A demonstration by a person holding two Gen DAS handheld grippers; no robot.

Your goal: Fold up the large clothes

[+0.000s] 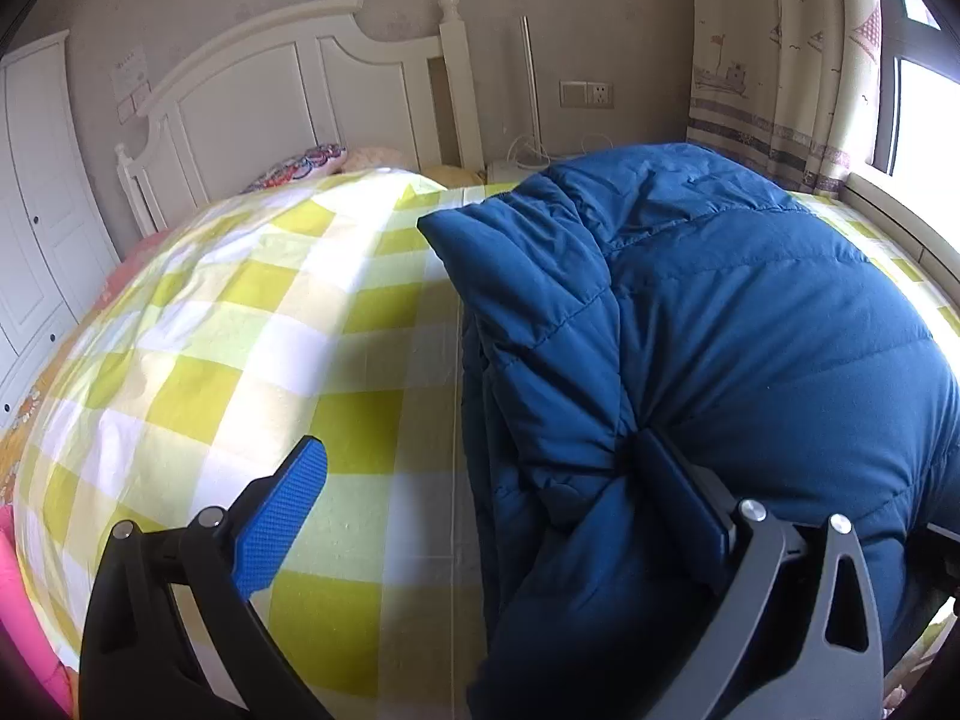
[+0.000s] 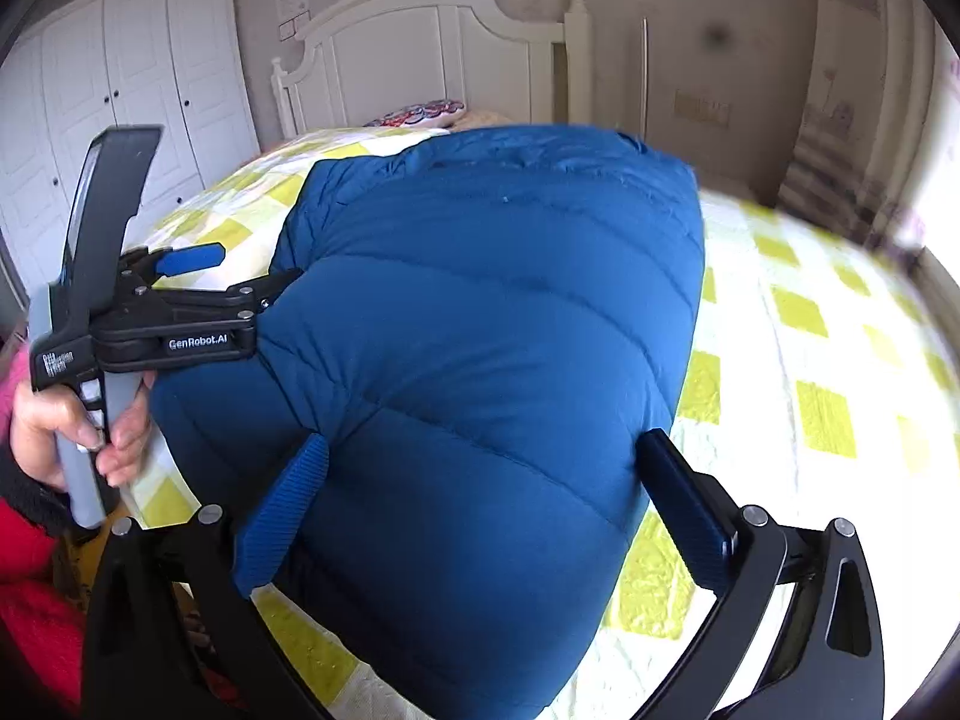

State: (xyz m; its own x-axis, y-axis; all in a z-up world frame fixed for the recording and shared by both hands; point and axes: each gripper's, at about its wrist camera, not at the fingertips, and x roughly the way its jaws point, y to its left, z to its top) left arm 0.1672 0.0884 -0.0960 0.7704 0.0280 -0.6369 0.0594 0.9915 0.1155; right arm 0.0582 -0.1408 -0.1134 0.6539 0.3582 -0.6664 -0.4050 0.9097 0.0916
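Note:
A blue quilted down jacket (image 1: 720, 312) lies on a bed with a yellow-and-white checked cover (image 1: 240, 330). It is folded into a puffy bundle with a sleeve lying along its left side. My left gripper (image 1: 480, 480) is open; its right finger presses into the jacket's left edge and its left finger hangs over the cover. In the right wrist view the jacket (image 2: 492, 330) fills the middle. My right gripper (image 2: 480, 480) is open, its fingers straddling the jacket's near part. The left gripper (image 2: 252, 282) shows there at the jacket's left side, held by a hand.
A white headboard (image 1: 288, 90) and a patterned pillow (image 1: 300, 165) stand at the far end of the bed. A white wardrobe (image 2: 120, 90) is on the left. Curtains (image 1: 780, 60) and a window are on the right. Pink fabric (image 1: 18, 600) lies at the near left edge.

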